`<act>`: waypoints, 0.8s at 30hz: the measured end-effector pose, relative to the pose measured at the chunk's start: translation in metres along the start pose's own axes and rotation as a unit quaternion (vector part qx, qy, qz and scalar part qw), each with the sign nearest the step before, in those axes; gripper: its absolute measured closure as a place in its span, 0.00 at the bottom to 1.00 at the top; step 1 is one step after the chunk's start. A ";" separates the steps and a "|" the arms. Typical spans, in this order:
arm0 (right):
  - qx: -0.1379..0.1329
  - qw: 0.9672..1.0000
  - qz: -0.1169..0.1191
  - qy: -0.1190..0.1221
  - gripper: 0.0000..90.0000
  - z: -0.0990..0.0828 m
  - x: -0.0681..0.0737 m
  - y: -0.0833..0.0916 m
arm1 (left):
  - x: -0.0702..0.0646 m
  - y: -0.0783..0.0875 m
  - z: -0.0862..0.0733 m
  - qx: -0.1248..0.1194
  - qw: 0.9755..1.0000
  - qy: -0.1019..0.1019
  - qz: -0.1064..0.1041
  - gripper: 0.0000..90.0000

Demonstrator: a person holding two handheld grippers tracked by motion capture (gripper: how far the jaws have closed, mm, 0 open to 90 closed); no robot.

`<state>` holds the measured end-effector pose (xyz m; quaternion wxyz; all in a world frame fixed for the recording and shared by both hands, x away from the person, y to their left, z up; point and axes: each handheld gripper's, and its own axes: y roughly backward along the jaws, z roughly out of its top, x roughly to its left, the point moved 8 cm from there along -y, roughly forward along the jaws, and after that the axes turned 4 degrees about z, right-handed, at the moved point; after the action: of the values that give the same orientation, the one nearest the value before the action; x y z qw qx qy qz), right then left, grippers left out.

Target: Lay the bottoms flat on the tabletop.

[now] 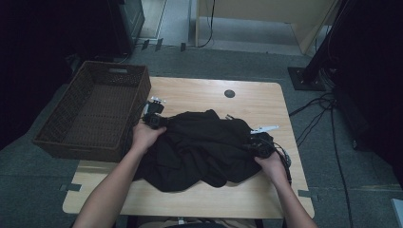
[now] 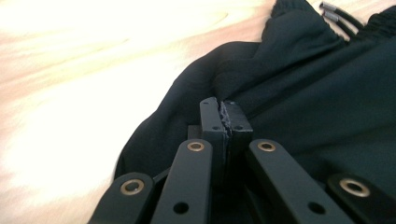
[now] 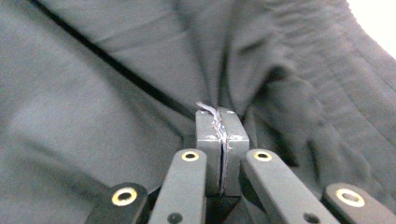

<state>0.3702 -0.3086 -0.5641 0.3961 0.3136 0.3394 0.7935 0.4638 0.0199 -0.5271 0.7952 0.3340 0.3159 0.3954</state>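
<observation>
A black garment (image 1: 199,147) lay crumpled across the middle of the wooden worktop (image 1: 266,102), just beside a brown woven basket (image 1: 95,111) at the left edge. The left gripper (image 1: 154,118) was clamped on a fold at the garment's left side; the left gripper view confirmed jaws pressed together with cloth pinched between them. The right gripper (image 1: 259,145) was likewise closed on fabric at the right side, a thin wisp of cloth standing out above the jaws. The garment appeared soft, light and limp (drawcords (image 2: 338,13) with metal tips lay near a gathered waistband), so it would likely sag and bunch when lifted. Holds at seams or the waistband were judged more secure than loose folds.
</observation>
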 end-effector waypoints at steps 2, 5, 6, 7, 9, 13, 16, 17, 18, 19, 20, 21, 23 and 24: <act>-0.002 1.000 -0.005 -0.005 0.99 0.000 -0.003 0.001 | -0.001 0.003 -0.007 0.000 1.000 -0.001 -0.003 1.00; -0.010 1.000 -0.025 0.005 0.97 0.004 -0.005 -0.002 | -0.006 0.004 -0.015 0.009 1.000 -0.007 -0.007 0.98; -0.010 1.000 -0.025 0.005 0.97 0.004 -0.005 -0.002 | -0.008 0.004 -0.019 0.013 1.000 -0.013 -0.005 0.98; -0.016 0.999 -0.038 0.013 0.89 0.010 -0.005 -0.006 | -0.014 0.003 -0.026 0.018 1.000 -0.021 -0.010 0.96; -0.024 0.999 -0.032 0.023 0.76 0.017 0.001 -0.013 | -0.020 0.004 -0.026 0.015 0.999 -0.024 -0.018 0.84; -0.031 0.999 -0.014 0.008 0.68 0.026 0.004 -0.006 | -0.029 0.017 -0.013 -0.015 0.999 -0.029 -0.027 0.63; -0.054 0.998 -0.024 -0.013 0.61 0.026 -0.008 0.008 | -0.037 0.030 0.001 -0.034 0.998 -0.041 -0.029 0.59; -0.054 0.998 -0.028 -0.016 0.59 0.023 -0.013 0.013 | -0.040 0.035 0.006 -0.041 0.998 -0.043 -0.032 0.57; -0.060 0.997 -0.035 -0.020 0.56 0.021 -0.018 0.018 | -0.040 0.035 0.006 -0.041 0.998 -0.043 -0.032 0.56; -0.064 0.997 -0.040 -0.027 0.56 0.018 -0.022 0.023 | -0.044 0.038 0.010 -0.049 0.997 -0.040 -0.036 0.55; -0.068 0.996 -0.045 -0.031 0.54 0.015 -0.026 0.027 | -0.047 0.041 0.015 -0.054 0.997 -0.042 -0.040 0.55; -0.071 0.996 -0.051 -0.036 0.51 0.012 -0.030 0.031 | -0.051 0.041 0.018 -0.056 0.996 -0.045 -0.044 0.55; -0.072 0.994 -0.065 -0.047 0.45 0.004 -0.039 0.035 | -0.064 0.032 0.020 -0.045 0.996 -0.055 -0.061 0.57; -0.071 0.993 -0.074 -0.054 0.43 0.000 -0.044 0.036 | -0.064 0.032 0.020 -0.045 0.996 -0.055 -0.061 0.58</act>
<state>0.3763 -0.3619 -0.5458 0.4931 0.3006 0.2824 0.7660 0.4343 -0.0250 -0.4753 0.8483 0.2994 0.2732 0.3407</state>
